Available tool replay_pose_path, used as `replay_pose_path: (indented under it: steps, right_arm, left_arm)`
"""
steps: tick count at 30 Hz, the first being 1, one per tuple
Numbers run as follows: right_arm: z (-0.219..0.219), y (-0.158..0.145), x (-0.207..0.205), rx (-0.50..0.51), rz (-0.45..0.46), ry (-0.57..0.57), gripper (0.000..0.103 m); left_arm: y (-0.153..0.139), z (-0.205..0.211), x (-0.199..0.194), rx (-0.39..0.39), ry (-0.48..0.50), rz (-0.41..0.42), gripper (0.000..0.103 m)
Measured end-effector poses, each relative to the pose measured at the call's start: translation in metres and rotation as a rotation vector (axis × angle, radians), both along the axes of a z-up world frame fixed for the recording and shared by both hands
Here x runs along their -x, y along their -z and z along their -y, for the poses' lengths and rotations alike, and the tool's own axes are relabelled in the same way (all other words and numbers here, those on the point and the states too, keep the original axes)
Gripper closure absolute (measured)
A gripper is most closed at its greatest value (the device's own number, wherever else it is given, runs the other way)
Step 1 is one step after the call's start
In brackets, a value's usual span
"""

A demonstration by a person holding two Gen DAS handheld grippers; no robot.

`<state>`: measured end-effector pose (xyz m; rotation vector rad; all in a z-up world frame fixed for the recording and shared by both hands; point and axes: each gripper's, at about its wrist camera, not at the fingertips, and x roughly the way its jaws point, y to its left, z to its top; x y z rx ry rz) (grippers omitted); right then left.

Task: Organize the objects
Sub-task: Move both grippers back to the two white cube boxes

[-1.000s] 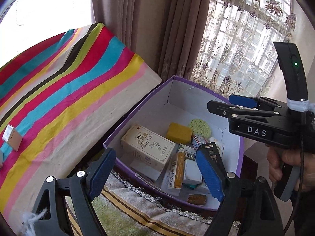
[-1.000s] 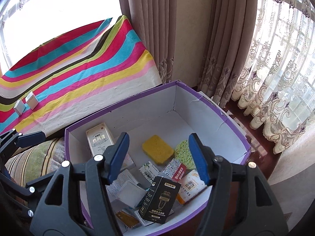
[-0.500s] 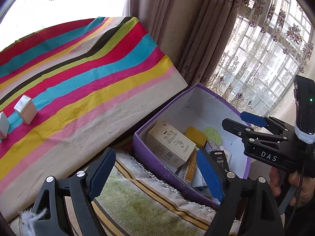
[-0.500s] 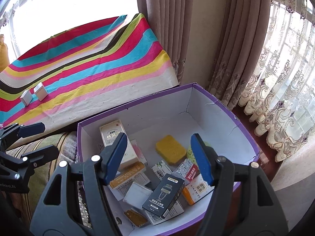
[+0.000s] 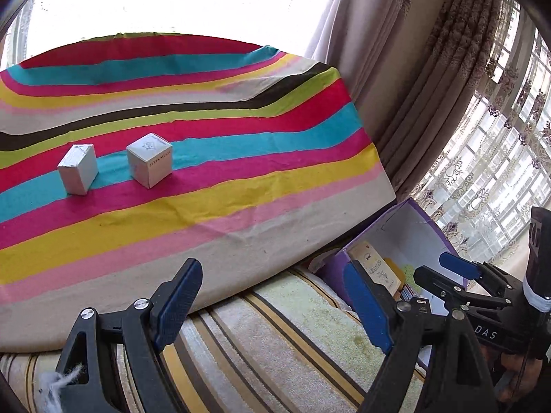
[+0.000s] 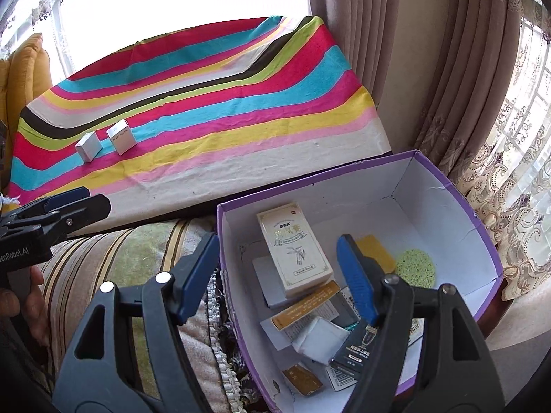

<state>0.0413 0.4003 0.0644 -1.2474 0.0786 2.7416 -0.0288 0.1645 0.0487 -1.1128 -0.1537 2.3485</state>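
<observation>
The left gripper (image 5: 272, 304) stands with its jaws apart and nothing between them, hanging over the striped cushion (image 5: 275, 337) below. Ahead of it and to its left, on the striped cloth (image 5: 213, 206), two small white boxes sit just beside each other without touching: the plain one (image 5: 78, 168) farther left, the printed one (image 5: 149, 160) nearer the tool's line. Both rest well apart from the fingertips.

The right gripper (image 6: 275, 275) is also empty; its jaws have just been opening, and they straddle the near left wall of the purple box (image 6: 482, 227), holding nothing. Below and between its fingers lie a tall cream carton (image 6: 292, 247), a yellow sponge (image 6: 375, 249), a green round sponge (image 6: 415, 263) and a dark carton (image 6: 354, 347) among flat packets.

The two white boxes on the cloth look like the things left to gather, likely bound for the purple box. They seem to be thin card, light and probably hollow, so a hard squeeze could dent them. Their faces look smooth and a bit slick. The surest hold would be across two opposite flat sides, low to mid height, pads square to the faces, not on a corner. The printed box sits turned corner-on to the left gripper, so the wrist would need a roll to meet flat faces. The cloth is soft and wrinkled, so a box may tip if nudged.
</observation>
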Motion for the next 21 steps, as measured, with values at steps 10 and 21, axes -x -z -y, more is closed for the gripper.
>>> replay_pose_path:
  steps: [10,21]
  right_arm:
    - [0.052,0.008,0.027,-0.004,0.005,-0.093,0.028]
    - [0.099,0.011,0.067,-0.036,0.001,-0.180,0.028]
  left_arm:
    - [0.005,0.070,0.020,-0.030,-0.185,0.002,0.018]
    - [0.008,0.113,0.054,0.022,-0.274,-0.013,0.019]
